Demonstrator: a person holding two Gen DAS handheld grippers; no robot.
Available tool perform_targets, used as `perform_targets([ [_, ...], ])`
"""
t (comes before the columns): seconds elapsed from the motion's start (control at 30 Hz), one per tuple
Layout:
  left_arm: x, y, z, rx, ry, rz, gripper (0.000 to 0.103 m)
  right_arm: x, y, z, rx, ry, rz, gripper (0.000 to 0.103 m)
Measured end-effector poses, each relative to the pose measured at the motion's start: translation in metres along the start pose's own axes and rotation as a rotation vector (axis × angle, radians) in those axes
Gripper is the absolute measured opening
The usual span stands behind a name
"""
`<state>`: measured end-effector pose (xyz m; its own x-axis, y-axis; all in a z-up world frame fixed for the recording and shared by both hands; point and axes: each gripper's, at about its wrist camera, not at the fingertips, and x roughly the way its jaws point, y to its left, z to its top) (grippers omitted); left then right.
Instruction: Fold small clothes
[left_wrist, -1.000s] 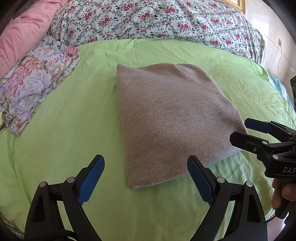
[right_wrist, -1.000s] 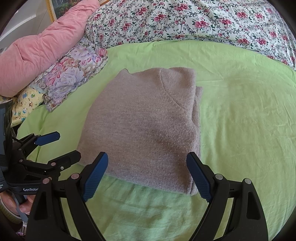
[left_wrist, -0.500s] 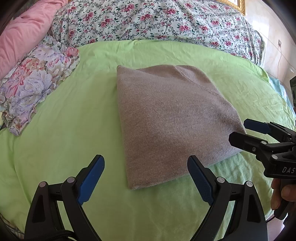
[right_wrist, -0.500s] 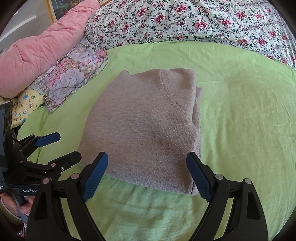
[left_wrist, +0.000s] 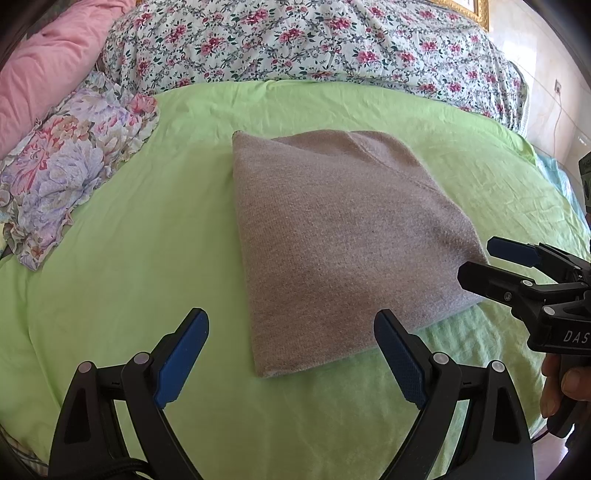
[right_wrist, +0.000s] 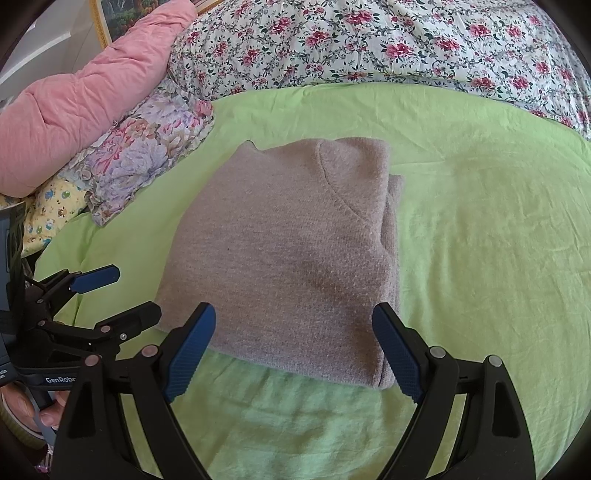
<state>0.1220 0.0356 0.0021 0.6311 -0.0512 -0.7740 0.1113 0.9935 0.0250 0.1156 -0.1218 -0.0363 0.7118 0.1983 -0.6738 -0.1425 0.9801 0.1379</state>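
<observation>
A taupe knit sweater (left_wrist: 340, 236) lies folded into a neat rectangle on the green bed sheet (left_wrist: 122, 266); its neckline seam shows in the right wrist view (right_wrist: 295, 251). My left gripper (left_wrist: 291, 354) hovers open just short of the sweater's near left corner, nothing between its blue pads. My right gripper (right_wrist: 295, 347) is open too, held over the sweater's near edge, empty. Each gripper shows in the other's view: the right gripper (left_wrist: 480, 262) at the sweater's right corner, the left gripper (right_wrist: 122, 291) by its left corner, both spread.
A floral purple cloth (left_wrist: 70, 162) lies at the left of the sheet, beside a pink quilt (right_wrist: 74, 99). A rose-patterned duvet (left_wrist: 314, 40) is bunched across the back. A person's hand (left_wrist: 565, 387) holds the right gripper's handle. Bare green sheet (right_wrist: 491, 229) stretches right of the sweater.
Almost nothing has moved: both grippers stay open and hover at the sweater's near edge, with only a very slight drift of the views.
</observation>
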Motion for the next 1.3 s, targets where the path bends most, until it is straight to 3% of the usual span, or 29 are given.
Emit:
perform_targets([
  [1.3, -0.002, -0.001, 0.007, 0.006, -0.021, 0.013, 0.092, -0.003, -0.011, 0.002, 0.039, -0.012, -0.015, 0.087],
])
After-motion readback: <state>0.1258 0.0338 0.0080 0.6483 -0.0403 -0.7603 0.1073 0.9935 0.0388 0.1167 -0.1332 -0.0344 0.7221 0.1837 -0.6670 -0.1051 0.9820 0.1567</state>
